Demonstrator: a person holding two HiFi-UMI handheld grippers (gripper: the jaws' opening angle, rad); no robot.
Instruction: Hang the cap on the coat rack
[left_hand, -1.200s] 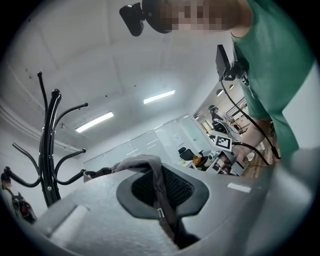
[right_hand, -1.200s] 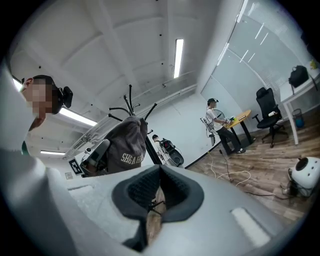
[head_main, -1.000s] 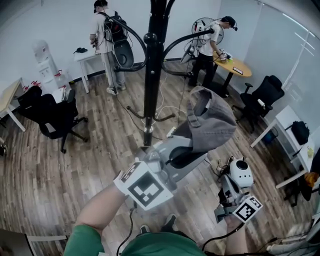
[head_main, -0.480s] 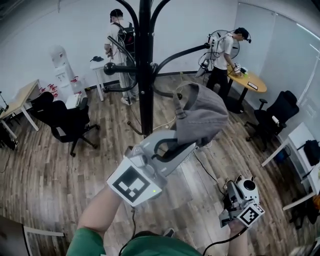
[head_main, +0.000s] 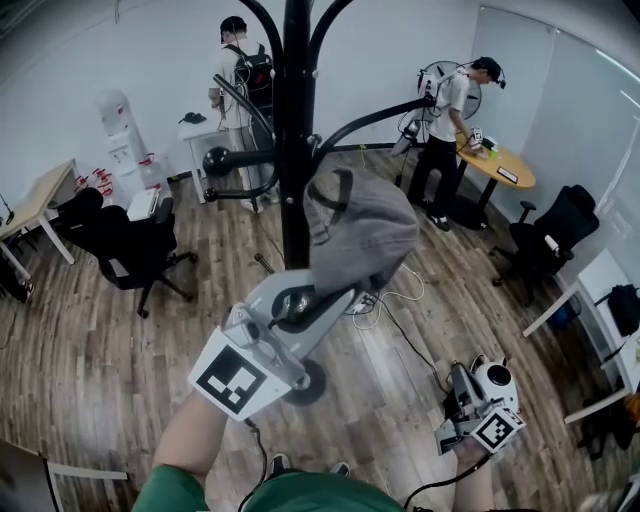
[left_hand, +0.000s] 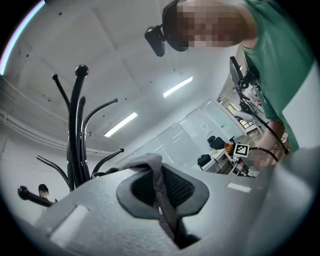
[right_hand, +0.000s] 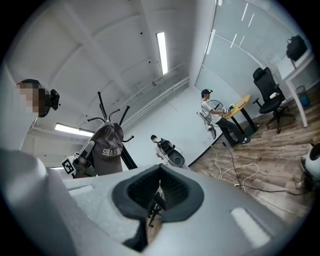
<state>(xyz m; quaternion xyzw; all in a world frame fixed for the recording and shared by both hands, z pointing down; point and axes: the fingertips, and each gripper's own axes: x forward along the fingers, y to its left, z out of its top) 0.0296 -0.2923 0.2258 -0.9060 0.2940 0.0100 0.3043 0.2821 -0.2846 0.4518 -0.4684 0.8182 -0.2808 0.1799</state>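
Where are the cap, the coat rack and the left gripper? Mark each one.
cap (head_main: 368, 232), head view, on the grey crown.
coat rack (head_main: 297, 110), head view, on the black centre pole.
left gripper (left_hand: 161, 197), left gripper view, between its fingertips, shut on the cap's edge.

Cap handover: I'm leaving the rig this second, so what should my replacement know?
Left tongs: shut on the cap, pinching its fabric and holding it up close to the pole of the coat rack.
Right tongs: shut, empty, low at the person's side.
Done: the cap is in the grip and up at the rack.
Left: the cap is on no hook yet. Probably lift it over one of the curved arms, let it settle, then open the left tongs.
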